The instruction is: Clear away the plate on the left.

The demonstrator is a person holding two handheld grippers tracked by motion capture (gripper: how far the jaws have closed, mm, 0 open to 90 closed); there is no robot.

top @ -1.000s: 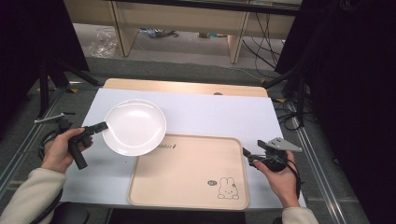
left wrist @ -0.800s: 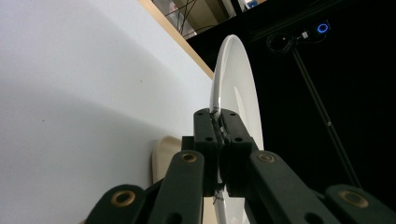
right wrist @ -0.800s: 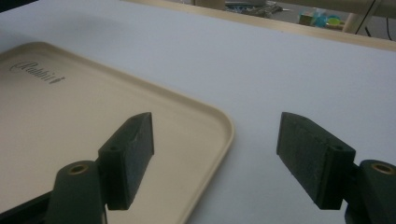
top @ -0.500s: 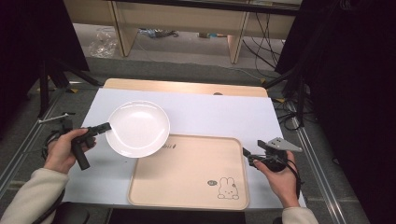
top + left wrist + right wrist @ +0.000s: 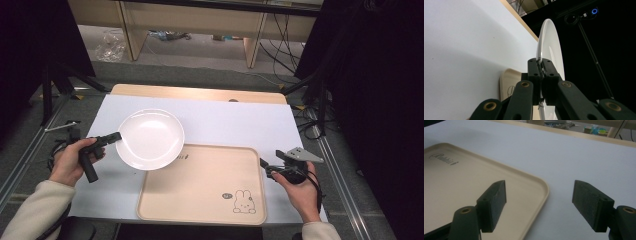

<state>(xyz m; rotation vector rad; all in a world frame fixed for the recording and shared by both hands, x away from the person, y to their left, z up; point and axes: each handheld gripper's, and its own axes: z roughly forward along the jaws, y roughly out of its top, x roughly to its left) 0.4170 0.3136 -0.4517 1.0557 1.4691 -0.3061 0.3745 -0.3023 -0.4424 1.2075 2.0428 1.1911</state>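
Pinching the white plate by its near-left rim, I am holding it with my left gripper clenched tight on the edge, the plate hanging just above the white table cover and overlapping the far-left corner of the beige tray. In the left gripper view the rim is sitting squarely between the pads, and the plate is standing on edge in that view because my hand is rolled; from above it is lying nearly level, face up. It is round, so it is showing no long axis; its hollow is facing upward. I am judging it stiff, glazed, slippery and breakable, with its weight levering well out from this one-sided pinch, so the rim is the only sensible hold. Further right, my right gripper is resting released, jaws spread wide, beside the tray's right edge.
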